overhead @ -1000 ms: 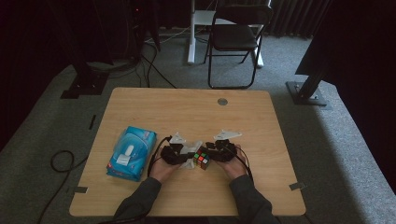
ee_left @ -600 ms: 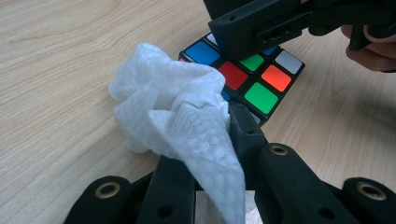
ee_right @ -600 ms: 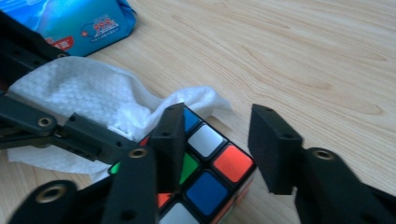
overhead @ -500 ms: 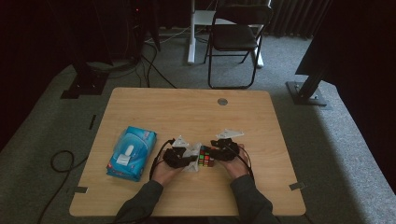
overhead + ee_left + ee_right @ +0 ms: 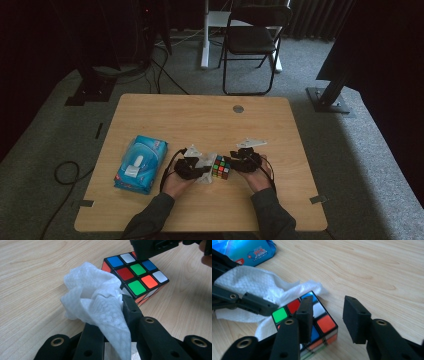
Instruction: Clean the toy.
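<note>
A scrambled colour cube (image 5: 220, 167) rests on the wooden table (image 5: 200, 115) between the two hands. My left gripper (image 5: 200, 167) is shut on a crumpled white wipe (image 5: 97, 300), which presses against the cube's (image 5: 136, 277) left side. My right gripper (image 5: 328, 306) is open at the cube's (image 5: 324, 323) other side. One of its jaws hangs over the cube's top face and the other stands off past its right edge. The wipe (image 5: 254, 285) spreads under and behind the cube in the right gripper view.
A blue pack of wipes (image 5: 140, 162) lies at the table's left. A small round grommet (image 5: 238, 108) sits near the far edge. A black chair (image 5: 250, 40) stands beyond the table.
The cube and both grippers have shifted slightly to the right. The left gripper still holds the wipe at the cube.
</note>
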The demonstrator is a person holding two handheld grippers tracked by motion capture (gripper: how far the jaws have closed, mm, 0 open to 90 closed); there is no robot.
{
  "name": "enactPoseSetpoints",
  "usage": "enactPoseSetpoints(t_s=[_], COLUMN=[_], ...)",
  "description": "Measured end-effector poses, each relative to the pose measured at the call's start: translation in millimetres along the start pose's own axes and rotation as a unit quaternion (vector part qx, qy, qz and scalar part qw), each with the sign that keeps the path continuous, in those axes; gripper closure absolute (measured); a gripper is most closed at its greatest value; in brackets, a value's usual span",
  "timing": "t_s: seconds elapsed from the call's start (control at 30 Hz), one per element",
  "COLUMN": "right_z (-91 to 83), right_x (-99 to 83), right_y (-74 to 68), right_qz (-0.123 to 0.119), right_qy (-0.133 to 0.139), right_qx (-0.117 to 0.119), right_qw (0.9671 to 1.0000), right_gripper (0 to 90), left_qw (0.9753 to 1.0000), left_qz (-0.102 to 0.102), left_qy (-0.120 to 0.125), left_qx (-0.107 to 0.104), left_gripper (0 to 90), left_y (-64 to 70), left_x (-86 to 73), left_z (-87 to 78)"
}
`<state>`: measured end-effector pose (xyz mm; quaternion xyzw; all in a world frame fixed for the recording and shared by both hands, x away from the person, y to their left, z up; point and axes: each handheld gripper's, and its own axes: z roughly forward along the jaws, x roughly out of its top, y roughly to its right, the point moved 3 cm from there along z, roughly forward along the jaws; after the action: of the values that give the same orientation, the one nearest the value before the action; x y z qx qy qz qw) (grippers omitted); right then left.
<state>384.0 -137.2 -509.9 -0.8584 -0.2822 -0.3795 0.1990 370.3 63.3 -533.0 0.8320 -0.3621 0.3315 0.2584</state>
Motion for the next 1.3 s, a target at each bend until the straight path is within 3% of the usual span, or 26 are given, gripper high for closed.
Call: enactPoseSetpoints(t_s=[0.33, 0.6, 0.9, 1.13, 1.3], right_z=[1.9, 14.4, 13.5, 14.6, 16.4], right_x=[-2.9, 2.7, 2.1, 2.3, 3.2], right_y=[1.6, -7.9, -6.0, -3.5, -6.1], right_qz=[0.011, -0.003, 0.004, 0.032, 0.026], right_qy=[-0.015, 0.004, 0.002, 0.000, 0.004], right_qx=[0.003, 0.001, -0.010, 0.013, 0.010], right_qw=[0.9998, 1.0000, 0.9999, 0.9994, 0.9996], right_gripper=[63.8, 64.8, 58.2, 64.9, 66.8], left_qw=[1.0000, 0.9999, 0.9999, 0.9999, 1.0000], left_qz=[0.005, -0.003, 0.000, -0.001, 0.002], left_qy=[-0.002, -0.004, -0.002, -0.001, -0.004], left_qx=[0.003, 0.010, 0.012, 0.014, 0.007], left_gripper=[81.0, 81.0, 81.1, 81.2, 82.0], left_y=[-1.6, -7.3, -6.7, -9.4, -6.2], left_x=[1.8, 1.2, 0.7, 2.8, 1.3], left_z=[-1.3, -2.0, -1.8, -4.2, -1.9])
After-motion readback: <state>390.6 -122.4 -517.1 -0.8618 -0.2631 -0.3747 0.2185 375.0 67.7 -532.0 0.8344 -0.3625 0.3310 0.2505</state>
